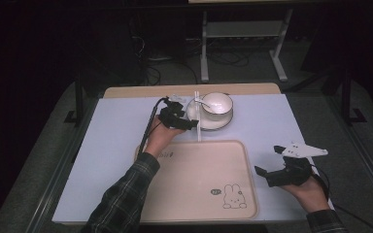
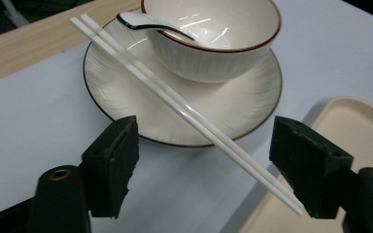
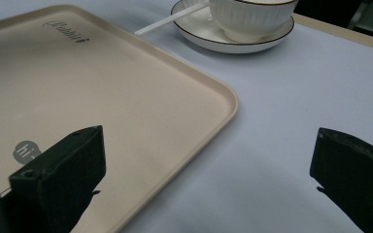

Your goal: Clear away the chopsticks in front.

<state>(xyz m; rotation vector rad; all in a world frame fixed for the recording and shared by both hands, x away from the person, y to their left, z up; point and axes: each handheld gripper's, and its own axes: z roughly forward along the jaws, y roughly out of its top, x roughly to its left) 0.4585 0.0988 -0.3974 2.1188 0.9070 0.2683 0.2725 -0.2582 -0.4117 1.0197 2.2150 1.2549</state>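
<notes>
Left gripper [image 1: 188, 121] at the plate's [image 1: 192, 115] near-left rim, jaws wide, nothing gripped. Left gripper view: white chopsticks [image 2: 184, 109] lie across the plate [image 2: 121, 85] and between the jaws, tips by one pad, contact unclear; spoon [image 2: 148, 23] rests in the bowl [image 2: 213, 36]. Right gripper [image 1: 269, 175] off the tray's [image 1: 175, 194] right edge, jaws wide, empty. Right gripper view: tray [image 3: 77, 87] reads "hi"; script lettering near its far corner. Bare tabletop [image 3: 291, 97] right of the tray.

My left gripper [image 1: 187, 120] sits mid-frame beside the chopsticks [image 1: 198, 116], plate [image 1: 212, 125] and bowl [image 1: 217, 103]; my right gripper [image 1: 267, 175] hovers lower right, beside the tray [image 1: 199, 194].
</notes>
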